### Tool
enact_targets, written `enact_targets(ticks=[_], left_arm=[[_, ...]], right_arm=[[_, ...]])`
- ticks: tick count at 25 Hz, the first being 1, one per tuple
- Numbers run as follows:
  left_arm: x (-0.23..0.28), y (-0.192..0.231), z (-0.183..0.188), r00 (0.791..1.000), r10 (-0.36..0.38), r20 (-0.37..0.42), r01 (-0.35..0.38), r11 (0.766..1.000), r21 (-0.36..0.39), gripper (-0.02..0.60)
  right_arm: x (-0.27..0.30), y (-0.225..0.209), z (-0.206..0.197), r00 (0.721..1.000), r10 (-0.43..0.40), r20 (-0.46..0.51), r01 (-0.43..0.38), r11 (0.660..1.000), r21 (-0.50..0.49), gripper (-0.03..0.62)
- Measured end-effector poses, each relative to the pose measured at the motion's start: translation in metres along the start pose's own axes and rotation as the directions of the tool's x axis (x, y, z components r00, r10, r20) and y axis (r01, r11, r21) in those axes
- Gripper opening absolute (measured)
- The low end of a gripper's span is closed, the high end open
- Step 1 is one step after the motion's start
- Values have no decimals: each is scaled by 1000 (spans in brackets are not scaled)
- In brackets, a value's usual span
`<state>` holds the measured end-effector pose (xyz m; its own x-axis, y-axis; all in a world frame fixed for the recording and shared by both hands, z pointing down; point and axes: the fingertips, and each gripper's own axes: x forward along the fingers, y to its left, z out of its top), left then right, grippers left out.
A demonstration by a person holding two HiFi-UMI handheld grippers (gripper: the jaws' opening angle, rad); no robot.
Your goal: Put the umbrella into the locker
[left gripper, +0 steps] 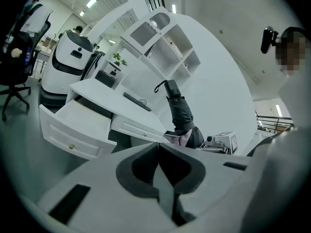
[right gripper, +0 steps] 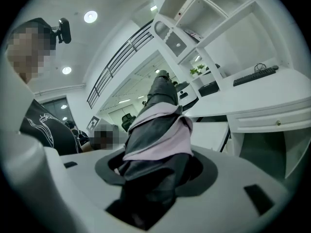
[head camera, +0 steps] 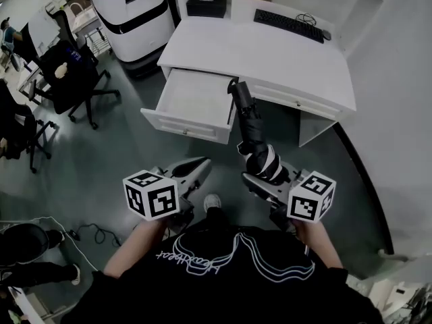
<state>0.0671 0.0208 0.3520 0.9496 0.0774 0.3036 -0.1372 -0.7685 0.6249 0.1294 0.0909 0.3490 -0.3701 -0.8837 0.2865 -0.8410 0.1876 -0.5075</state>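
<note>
Carrying a folded black fabric umbrella with a pale pink band [right gripper: 158, 125] in the right gripper [head camera: 264, 174], jaws clamped on the bunched canopy near its lower end, gripped off the bench and in the air. On the left gripper [left gripper: 158, 145]: jaws pressed together, nothing between them, idle beside the right one. Ahead: a white bench [head camera: 270, 56] with a black keyboard [head camera: 289, 25] by its far right corner, and a shallow white drawer [head camera: 196, 96] pulled out from the bench's front edge toward the left corner, showing nothing inside. Taking that drawer as the locker, on judgement only. Key relation: umbrella long axis running from the right gripper forward and upward, far end with the wrist strap overlapping the drawer's right side in the head view, apparently above it and not touching. So, drawer cavity ahead and left of the held end, long side of the drawer running along the bench's front edge, roughly crosswise to the umbrella. Probably needs a swing left and a yaw to lay the axis along the drawer's length before lowering. Right hand the only sensible one for the placement; left gripper more squarely in front of the drawer, handy for steadying or pushing it shut. Risk: far end snagging the drawer's right wall or the bench's front edge if lowered at the current tilt.
</note>
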Motion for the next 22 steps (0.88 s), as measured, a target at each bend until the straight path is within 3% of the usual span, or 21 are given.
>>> enact_targets(ticks=[10,16,22], left_arm=[[39,112,63,996,35,-79,-39,998,-49,6],[45,145,72,993,58,-103,-62,997,-44,6],[34,165,78,994,89,-64,-95,992,-87,5]], right_arm=[[96,-84,43,996,6,-94,-4,1000,20,249],[128,-112,47,990,1,-141,3,1000,26,249],[156,-125,38,978,18,-206,-9,999,42,249]])
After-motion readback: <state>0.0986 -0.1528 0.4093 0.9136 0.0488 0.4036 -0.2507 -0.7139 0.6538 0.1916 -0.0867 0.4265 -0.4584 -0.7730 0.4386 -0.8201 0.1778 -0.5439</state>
